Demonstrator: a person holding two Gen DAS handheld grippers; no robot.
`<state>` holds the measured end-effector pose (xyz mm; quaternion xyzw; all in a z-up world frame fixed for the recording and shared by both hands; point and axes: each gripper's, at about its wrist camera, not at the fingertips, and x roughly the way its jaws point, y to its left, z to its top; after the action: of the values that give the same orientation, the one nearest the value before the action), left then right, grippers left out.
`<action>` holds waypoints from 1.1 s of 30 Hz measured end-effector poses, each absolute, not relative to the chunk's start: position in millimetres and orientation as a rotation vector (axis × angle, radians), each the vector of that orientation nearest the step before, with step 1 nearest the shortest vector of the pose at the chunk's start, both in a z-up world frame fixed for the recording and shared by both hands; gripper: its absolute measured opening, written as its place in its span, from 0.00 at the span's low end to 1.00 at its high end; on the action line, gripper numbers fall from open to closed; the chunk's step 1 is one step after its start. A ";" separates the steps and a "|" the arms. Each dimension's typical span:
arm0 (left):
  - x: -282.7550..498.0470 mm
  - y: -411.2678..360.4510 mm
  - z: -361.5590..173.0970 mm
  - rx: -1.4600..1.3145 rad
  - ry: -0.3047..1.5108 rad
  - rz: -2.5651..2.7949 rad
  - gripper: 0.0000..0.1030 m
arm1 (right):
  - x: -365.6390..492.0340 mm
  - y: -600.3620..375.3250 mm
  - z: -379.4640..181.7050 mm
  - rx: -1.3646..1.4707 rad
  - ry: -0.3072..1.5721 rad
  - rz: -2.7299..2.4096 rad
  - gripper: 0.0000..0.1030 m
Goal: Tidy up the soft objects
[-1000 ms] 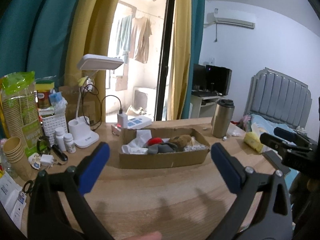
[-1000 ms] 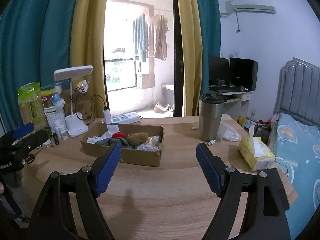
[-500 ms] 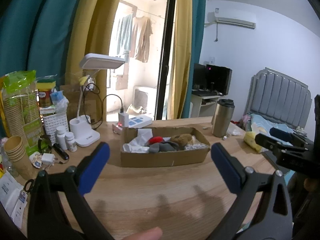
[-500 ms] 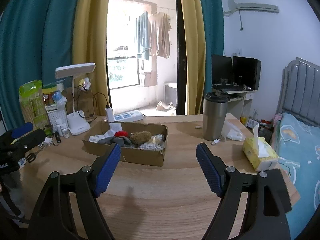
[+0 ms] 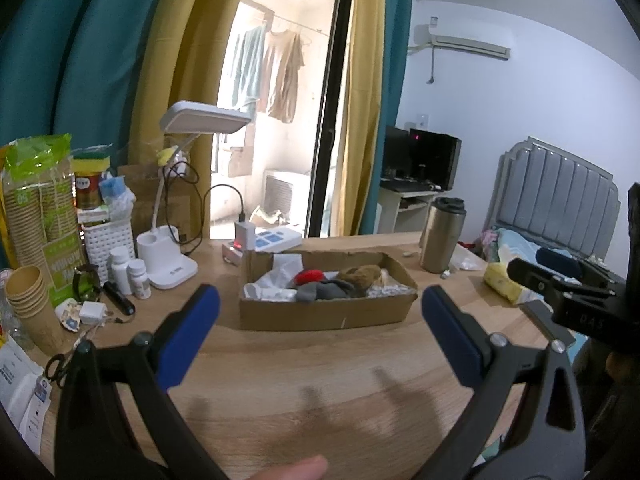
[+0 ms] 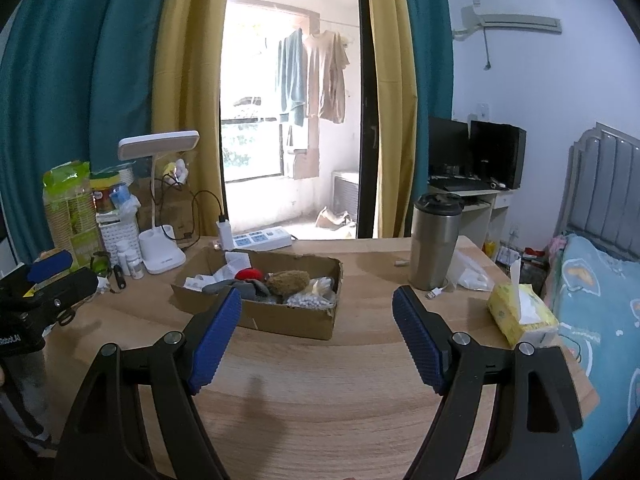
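A shallow cardboard box [image 5: 326, 312] [image 6: 280, 320] stands on the wooden table and holds soft things: a red piece [image 5: 308, 277] [image 6: 248, 274], a grey cloth [image 5: 324, 291] [image 6: 248, 289], a brown plush [image 5: 362, 274] [image 6: 289, 280], white paper [image 5: 280, 268] and a clear bag of white beads [image 6: 310, 300]. My left gripper [image 5: 320, 302] is open in front of the box, above the table, nothing between its blue pads. My right gripper [image 6: 318, 306] is open too, near the box's right end, and holds nothing. Each gripper shows at the edge of the other's view.
At the table's left stand a white desk lamp [image 5: 168, 264], pill bottles [image 5: 120, 270], paper cups [image 5: 28, 300], a white basket [image 5: 106, 240] and scissors [image 5: 56, 368]. A power strip [image 6: 260, 240] lies behind the box. A steel tumbler [image 6: 434, 248] and tissue pack [image 6: 520, 316] are right, then a bed [image 6: 600, 320].
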<state>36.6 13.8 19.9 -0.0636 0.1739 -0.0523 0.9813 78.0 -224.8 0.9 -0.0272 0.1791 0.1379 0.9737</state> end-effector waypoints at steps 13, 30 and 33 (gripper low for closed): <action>36.8 12.7 19.8 -0.130 0.352 -0.109 0.99 | 76.6 -224.1 1.9 -0.049 0.357 0.278 0.79; 36.5 13.2 18.4 -0.136 0.356 -0.107 0.99 | 75.5 -223.4 2.7 -0.050 0.356 0.279 0.79; 36.8 12.9 18.1 -0.136 0.356 -0.108 0.99 | 75.2 -223.0 2.8 -0.051 0.357 0.280 0.79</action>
<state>36.8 12.9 18.1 -0.0675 0.1768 -0.0536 0.9805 75.2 -223.0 2.8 -0.0253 0.1767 0.1389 0.9741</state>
